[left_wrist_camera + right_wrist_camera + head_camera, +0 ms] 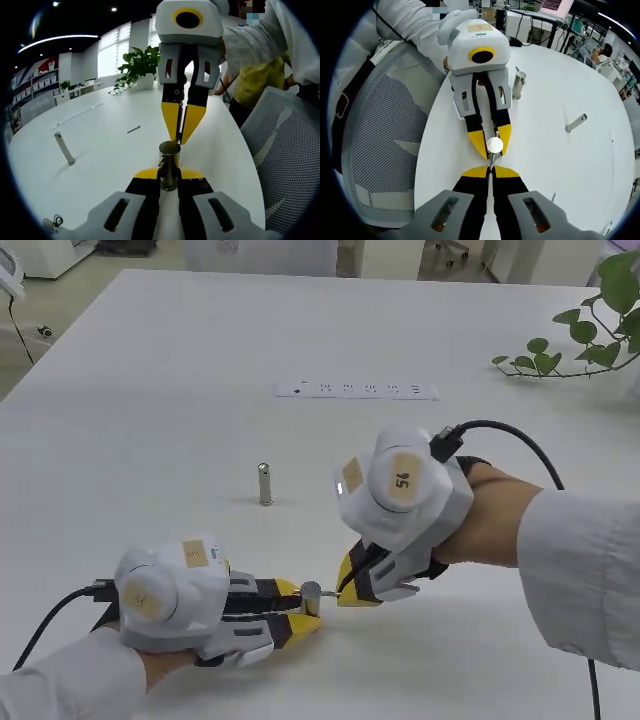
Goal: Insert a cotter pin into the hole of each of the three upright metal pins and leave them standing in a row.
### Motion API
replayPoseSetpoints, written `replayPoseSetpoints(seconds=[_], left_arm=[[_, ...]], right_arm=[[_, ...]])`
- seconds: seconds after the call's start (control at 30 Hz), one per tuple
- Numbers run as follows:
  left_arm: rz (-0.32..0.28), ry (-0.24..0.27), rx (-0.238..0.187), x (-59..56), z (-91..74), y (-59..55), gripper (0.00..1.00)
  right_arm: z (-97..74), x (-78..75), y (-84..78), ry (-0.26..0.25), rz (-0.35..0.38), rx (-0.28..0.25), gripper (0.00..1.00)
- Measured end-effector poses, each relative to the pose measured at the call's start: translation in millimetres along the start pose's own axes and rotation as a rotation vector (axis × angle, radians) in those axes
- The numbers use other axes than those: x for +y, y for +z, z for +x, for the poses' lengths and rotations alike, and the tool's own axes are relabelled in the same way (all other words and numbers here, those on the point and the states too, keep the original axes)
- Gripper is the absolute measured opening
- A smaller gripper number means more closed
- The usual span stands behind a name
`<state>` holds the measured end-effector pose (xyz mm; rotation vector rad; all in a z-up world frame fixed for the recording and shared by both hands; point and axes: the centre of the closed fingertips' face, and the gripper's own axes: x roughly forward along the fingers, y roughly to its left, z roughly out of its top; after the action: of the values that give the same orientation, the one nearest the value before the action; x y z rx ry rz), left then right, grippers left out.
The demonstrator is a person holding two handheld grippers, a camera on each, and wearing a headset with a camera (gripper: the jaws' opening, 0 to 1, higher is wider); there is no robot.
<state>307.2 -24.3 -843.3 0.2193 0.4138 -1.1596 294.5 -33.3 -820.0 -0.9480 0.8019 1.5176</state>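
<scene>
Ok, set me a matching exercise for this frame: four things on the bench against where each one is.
Things: 1 near metal pin; 2 far metal pin; 3 power strip; 4 plant.
Places: a at the far right edge; b upright, alone mid-table; c between the left gripper's jaws; d flat, beyond the upright pin.
Pairs: 1-c; 2-b; 3-d; 4-a.

Open surface (150, 390) extends left and beyond; one upright pin (265, 484) stands mid-surface, a power strip (357, 390) lies farther back, and plant (590, 335) trails in at far right.
</scene>
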Motion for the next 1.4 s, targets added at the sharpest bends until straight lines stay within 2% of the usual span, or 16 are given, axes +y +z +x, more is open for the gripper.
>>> replayPoseSetpoints(seconds=[0.77,1.2,1.4], left_arm=[[0.006,0.008,-0.003,-0.1,2.1,-3.6,0.11],[0.005,0.011,-0.006,-5.0,2.5,0.7,0.11],[0.004,0.011,-0.006,-6.2,1.8,1.7,0.11]], right_arm=[[3.2,-2.4,7.8,-0.001,-0.081,0.044,0.03],[3.3,-2.8,3.8,0.014,-0.074,0.051,0.05],[4.1,-2.0,1.6,0.016,-0.061,0.050,0.11]])
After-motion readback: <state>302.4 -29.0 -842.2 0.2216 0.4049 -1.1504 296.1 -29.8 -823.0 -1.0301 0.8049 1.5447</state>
